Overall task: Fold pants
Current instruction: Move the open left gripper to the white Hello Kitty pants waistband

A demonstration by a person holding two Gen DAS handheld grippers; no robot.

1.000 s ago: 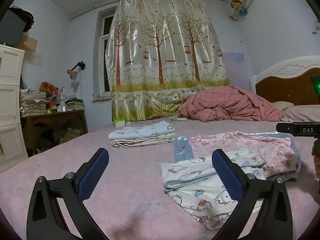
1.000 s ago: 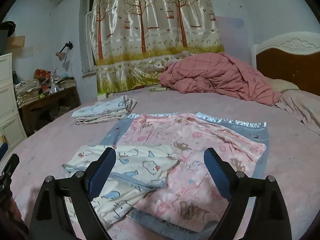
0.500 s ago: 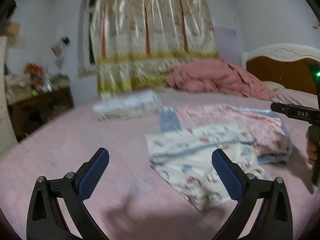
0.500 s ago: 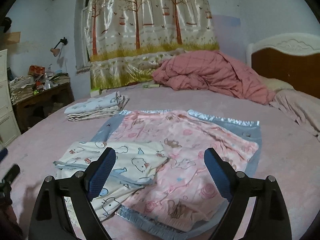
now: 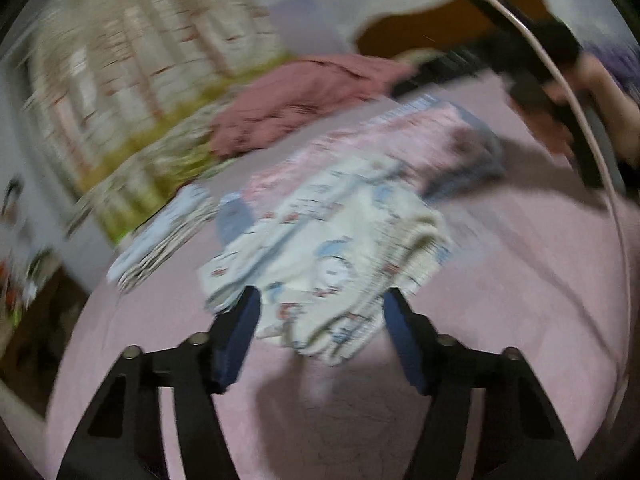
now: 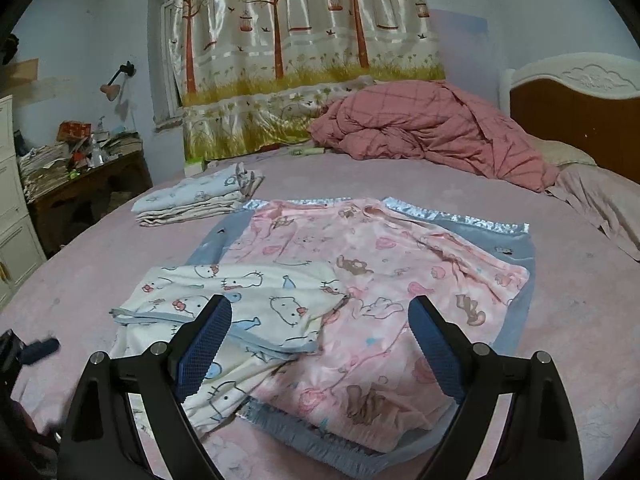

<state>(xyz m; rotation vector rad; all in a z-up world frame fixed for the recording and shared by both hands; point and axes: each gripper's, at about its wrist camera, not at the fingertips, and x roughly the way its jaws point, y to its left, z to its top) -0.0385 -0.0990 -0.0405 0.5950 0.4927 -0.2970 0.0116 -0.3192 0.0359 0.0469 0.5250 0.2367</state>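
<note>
Holding both our left gripper and right gripper wide open and empty, we line up over the cat-print pants to grasp an edge.

Both wrist views low, sharing pants

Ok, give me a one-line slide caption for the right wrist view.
Open right gripper poised over white cartoon-print pants overlapping a pink printed garment on the bed.
</note>
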